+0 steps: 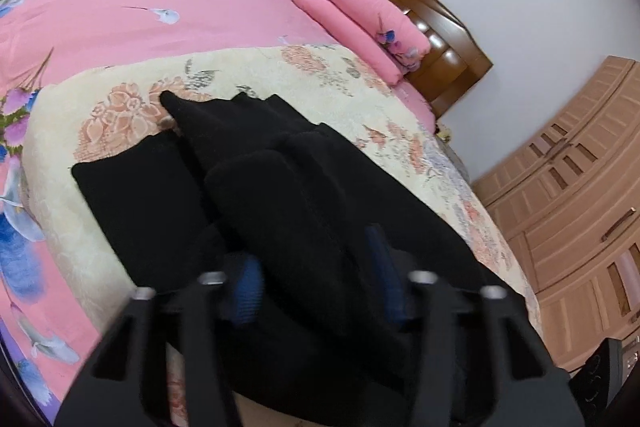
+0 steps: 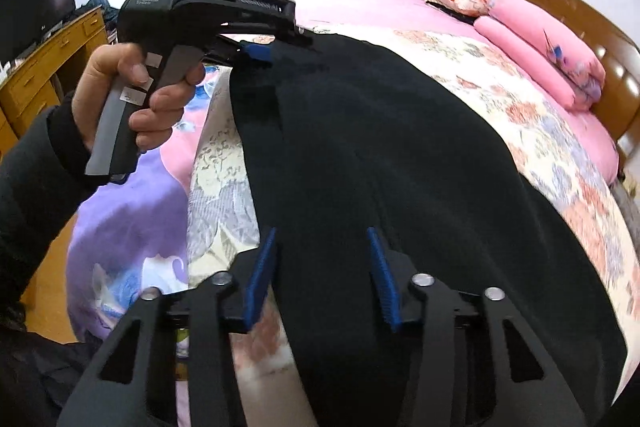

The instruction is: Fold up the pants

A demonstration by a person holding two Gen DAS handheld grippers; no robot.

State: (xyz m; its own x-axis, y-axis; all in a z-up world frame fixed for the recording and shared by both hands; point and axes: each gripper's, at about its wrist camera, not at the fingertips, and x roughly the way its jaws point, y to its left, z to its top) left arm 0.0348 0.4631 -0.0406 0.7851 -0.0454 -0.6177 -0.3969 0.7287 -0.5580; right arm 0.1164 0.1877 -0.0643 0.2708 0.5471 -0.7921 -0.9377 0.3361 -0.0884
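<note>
Spread across the cream floral blanket (image 2: 540, 131) on the pink-sheeted bed (image 1: 120, 11): black fabric pants (image 2: 380, 147), partly doubled over in the left view; left hand-held gripper (image 2: 256, 51) clamped on the far pants edge, blue pads buried in cloth; right hand-held gripper (image 2: 322, 279) spread wide, straddling the near pants edge, pads apart over black fabric.

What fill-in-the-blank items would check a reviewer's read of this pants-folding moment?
1. The pants are ____ in colour.
2. They lie on a cream ____ blanket spread over the pink bedspread.
3. The pads of the right hand-held gripper are ____.
4. In the right wrist view, a hand holds the left hand-held gripper at the pants' far ____.

Missing words: black; floral; blue; edge
</note>
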